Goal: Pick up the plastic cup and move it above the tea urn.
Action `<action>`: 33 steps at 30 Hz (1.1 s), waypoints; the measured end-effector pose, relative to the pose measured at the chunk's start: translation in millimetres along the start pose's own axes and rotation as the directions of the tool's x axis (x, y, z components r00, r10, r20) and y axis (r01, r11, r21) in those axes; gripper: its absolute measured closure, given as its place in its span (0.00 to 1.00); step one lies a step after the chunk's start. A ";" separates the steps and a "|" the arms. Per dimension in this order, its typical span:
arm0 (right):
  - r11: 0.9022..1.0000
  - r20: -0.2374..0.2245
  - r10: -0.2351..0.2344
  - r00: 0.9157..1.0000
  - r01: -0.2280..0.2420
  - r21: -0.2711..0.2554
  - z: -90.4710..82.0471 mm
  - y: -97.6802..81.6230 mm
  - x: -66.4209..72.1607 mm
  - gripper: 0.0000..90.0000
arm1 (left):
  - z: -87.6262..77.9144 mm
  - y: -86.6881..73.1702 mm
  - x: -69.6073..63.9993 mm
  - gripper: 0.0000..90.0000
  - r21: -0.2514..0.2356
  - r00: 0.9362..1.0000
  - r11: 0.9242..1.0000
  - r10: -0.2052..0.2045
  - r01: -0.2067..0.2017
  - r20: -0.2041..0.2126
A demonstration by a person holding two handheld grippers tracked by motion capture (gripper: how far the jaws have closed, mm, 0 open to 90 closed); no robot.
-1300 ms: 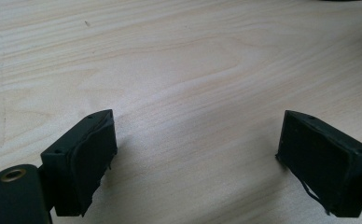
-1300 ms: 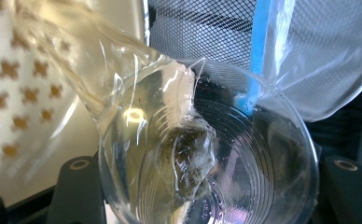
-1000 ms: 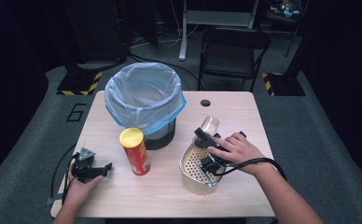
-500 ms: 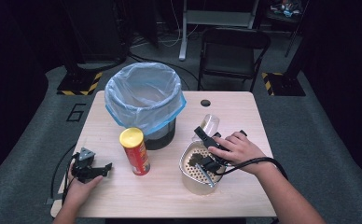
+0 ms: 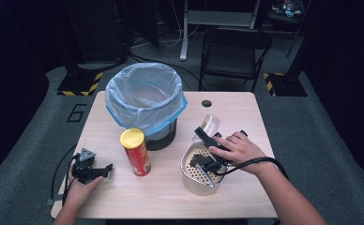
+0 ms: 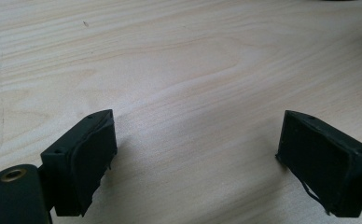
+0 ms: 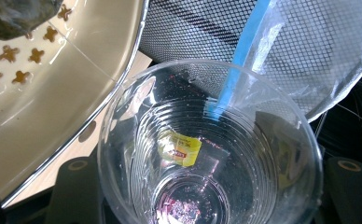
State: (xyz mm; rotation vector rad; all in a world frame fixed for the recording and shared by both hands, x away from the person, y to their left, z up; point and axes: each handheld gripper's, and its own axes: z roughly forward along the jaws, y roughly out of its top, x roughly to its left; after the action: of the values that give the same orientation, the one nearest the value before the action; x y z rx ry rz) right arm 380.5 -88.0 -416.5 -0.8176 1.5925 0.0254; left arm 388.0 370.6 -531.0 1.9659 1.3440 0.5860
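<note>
Right gripper [image 5: 207, 137]: clamped on clear ribbed plastic cup [image 7: 209, 149], tipped mouth-first beside cream perforated strainer bowl [image 5: 189, 176], likely for emptying.
Left gripper [image 5: 106, 168]: spread, idle on table [image 6: 193, 60].

- Large digit "6" [image 5: 76, 113] marked on the grey floor, at about nine o'clock from the bin [image 5: 145, 105], just off the table's far-left corner.
- Small yellow tag [image 7: 179, 148] inside the clear plastic cup [image 7: 263, 140], near the cup's centre; dark print and a red mark on it, too small and blurred to read.
- Red can with yellow lid [image 5: 135, 152], at about six o'clock from the bin: printing on its side, not legible.
- Black-and-yellow hazard stripes [image 5: 82, 89] on a floor plate at about ten o'clock from the table; no wording.
</note>
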 end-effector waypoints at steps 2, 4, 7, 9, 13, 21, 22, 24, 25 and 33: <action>1.000 0.002 -0.001 1.000 0.001 0.001 -0.5 -0.2 -0.3 0.38 | 0.0 0.0 0.0 0.13 -0.001 1.000 1.000 0.000 0.000 0.000; 1.000 0.005 -0.004 1.000 0.004 0.002 -0.8 -0.6 -0.4 0.38 | 0.0 0.0 0.0 0.13 0.000 1.000 1.000 0.000 0.000 0.000; 1.000 0.002 -0.004 1.000 0.004 -0.003 -1.3 -1.2 -1.2 0.38 | 0.0 0.0 0.0 0.13 0.000 1.000 1.000 0.000 0.000 0.000; 1.000 -0.001 -0.010 1.000 0.010 0.006 -2.7 -0.8 -2.3 0.38 | 0.0 0.0 0.0 0.13 0.000 1.000 1.000 0.000 0.000 0.000; 1.000 0.004 -0.007 1.000 0.007 0.003 -3.3 -0.3 -3.1 0.38 | 0.0 0.0 0.0 0.13 0.000 1.000 1.000 0.000 0.000 0.000; 1.000 0.016 -0.005 1.000 0.004 0.008 -4.1 -0.4 -2.6 0.38 | 0.0 0.0 0.0 0.13 0.000 1.000 1.000 0.000 0.000 0.000; 1.000 0.016 -0.005 1.000 0.004 0.008 -4.1 -0.4 -2.6 0.38 | 0.0 0.0 0.0 0.13 0.000 1.000 1.000 0.000 0.000 0.000; 1.000 0.032 -0.004 0.999 0.004 0.003 -4.1 -2.0 -5.1 0.38 | 0.0 0.0 0.0 0.13 0.000 1.000 1.000 0.000 0.000 0.000; 1.000 0.033 0.001 0.999 -0.001 0.003 -3.8 -2.7 -6.0 0.38 | 0.0 0.0 -0.1 0.13 0.000 1.000 1.000 0.000 0.000 0.000; 0.865 0.008 0.500 0.866 -0.499 -0.047 13.1 -26.6 -18.3 0.37 | 0.0 0.0 0.0 0.13 0.000 1.000 1.000 0.000 0.000 0.000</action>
State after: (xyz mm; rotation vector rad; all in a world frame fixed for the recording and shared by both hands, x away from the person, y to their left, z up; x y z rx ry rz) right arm 404.7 -93.0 -391.9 -0.4121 1.7521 0.4426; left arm 388.0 370.6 -531.1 1.9657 1.3437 0.5862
